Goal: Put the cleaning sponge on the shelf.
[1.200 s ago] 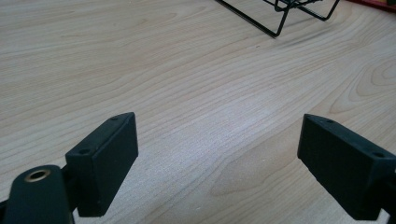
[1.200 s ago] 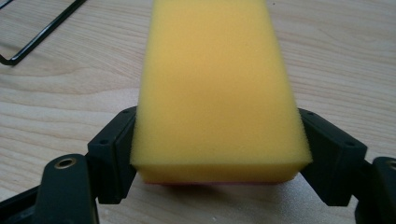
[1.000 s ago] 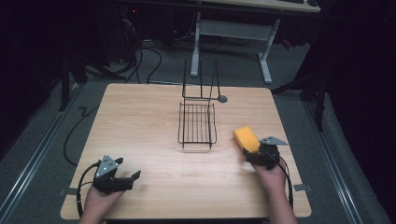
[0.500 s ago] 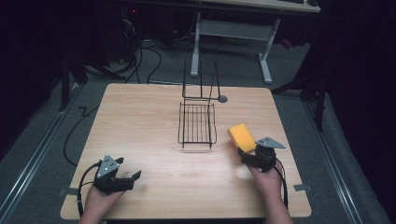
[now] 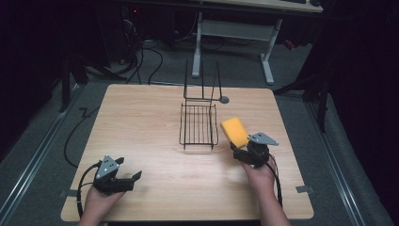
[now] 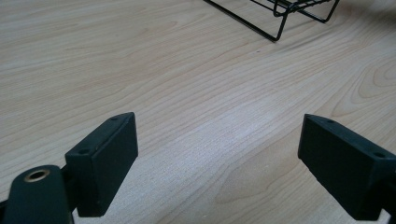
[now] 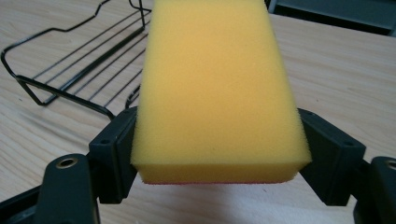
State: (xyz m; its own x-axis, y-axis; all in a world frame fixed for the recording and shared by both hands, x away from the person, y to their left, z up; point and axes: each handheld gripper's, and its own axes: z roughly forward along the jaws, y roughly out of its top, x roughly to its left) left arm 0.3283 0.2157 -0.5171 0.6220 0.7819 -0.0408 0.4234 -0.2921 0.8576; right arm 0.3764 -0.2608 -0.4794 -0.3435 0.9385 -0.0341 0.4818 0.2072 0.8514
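Yellow foam, a rectangular sponge block (image 5: 234, 132), sits clenched in the right tool (image 5: 244, 151), just right of the black wire rack (image 5: 198, 125) at mid-worktop. The left tool (image 5: 126, 178) rests released, jaws wide, near-left on the pale wooden worktop (image 5: 141, 122).

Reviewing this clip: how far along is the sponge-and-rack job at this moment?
Done: the yellow sponge is off the table, clamped in the right gripper. In hand: it hangs just right of the black wire rack, not yet over it. Left, if the rack is the goal: setting it inside and letting go. The left gripper sits open near the table's front edge.
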